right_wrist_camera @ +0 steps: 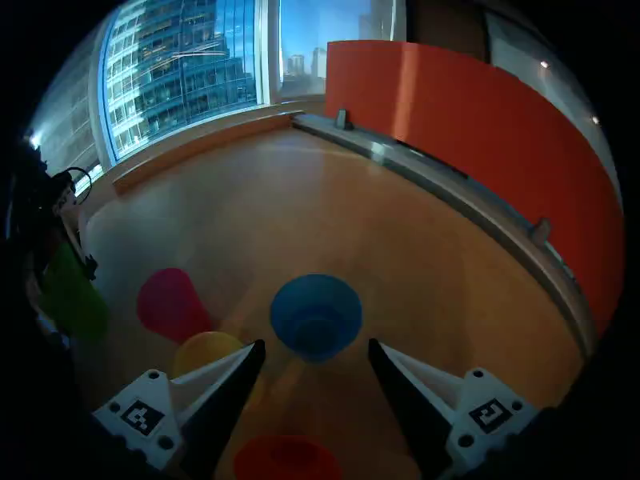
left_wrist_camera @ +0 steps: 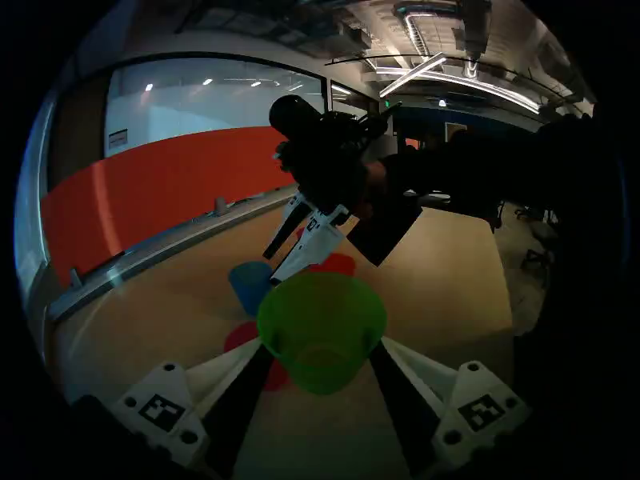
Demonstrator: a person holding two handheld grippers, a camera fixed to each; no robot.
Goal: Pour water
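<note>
The left gripper (left_wrist_camera: 320, 344) pinches a translucent green plastic cup (left_wrist_camera: 322, 332) just short of a round blue plastic cup (left_wrist_camera: 250, 284). The right gripper (right_wrist_camera: 314, 346) stands spread, the blue cup just beyond its tips, untouched. Left of the blue cup stands a pink plastic cup (right_wrist_camera: 170, 304).

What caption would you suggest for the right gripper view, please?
Open right gripper faces a blue cup; pink cup, yellow cup, red cup nearby.

The left gripper view looks low across the wooden table (left_wrist_camera: 448, 272) toward the orange wall (left_wrist_camera: 160, 188) at frame left, with the green cup (left_wrist_camera: 322, 332) very near at lower centre, while the right gripper view tilts down onto the same table from higher up, and both take in the blue cup (left_wrist_camera: 250, 284), the green cup and that wall.
</note>
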